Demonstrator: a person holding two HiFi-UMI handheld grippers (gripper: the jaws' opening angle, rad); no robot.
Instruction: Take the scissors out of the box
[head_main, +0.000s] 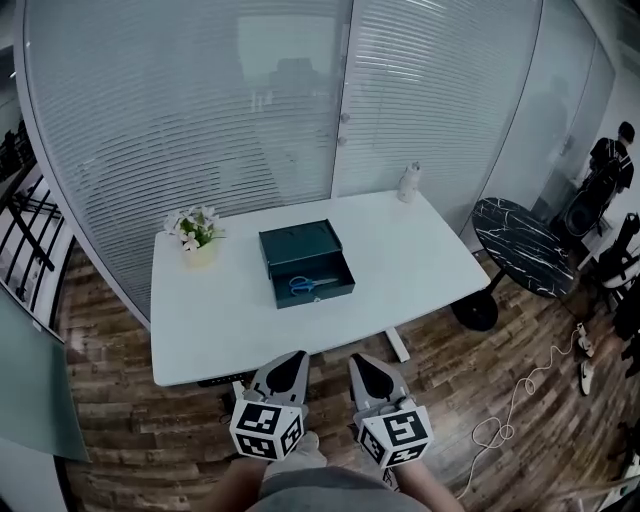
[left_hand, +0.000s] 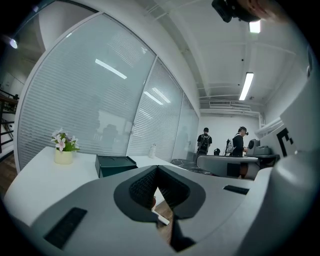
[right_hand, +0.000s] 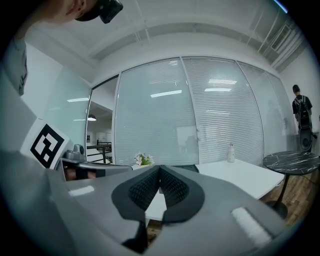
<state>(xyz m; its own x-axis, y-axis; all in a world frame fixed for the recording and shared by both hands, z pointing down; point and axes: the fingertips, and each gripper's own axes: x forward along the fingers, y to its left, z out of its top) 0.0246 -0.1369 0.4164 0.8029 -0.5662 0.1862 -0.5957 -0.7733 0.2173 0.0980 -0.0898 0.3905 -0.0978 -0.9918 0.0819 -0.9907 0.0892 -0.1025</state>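
A dark green box (head_main: 305, 262) lies open in the middle of the white table (head_main: 230, 320). Blue-handled scissors (head_main: 310, 285) rest in its front compartment. Both grippers hang side by side short of the table's near edge, well apart from the box. My left gripper (head_main: 296, 357) is shut with nothing between its tips, and so is my right gripper (head_main: 358, 361). In the left gripper view the box (left_hand: 114, 164) shows side-on beyond the shut left gripper (left_hand: 157, 169). In the right gripper view the right gripper (right_hand: 159, 169) hides most of the box; the scissors are not visible in either gripper view.
A small pot of flowers (head_main: 197, 236) stands at the table's back left and a white bottle (head_main: 409, 182) at its back right. A round black marble table (head_main: 522, 247) sits to the right. A white cable (head_main: 520, 400) lies on the wood floor. People (left_hand: 204, 141) stand far right.
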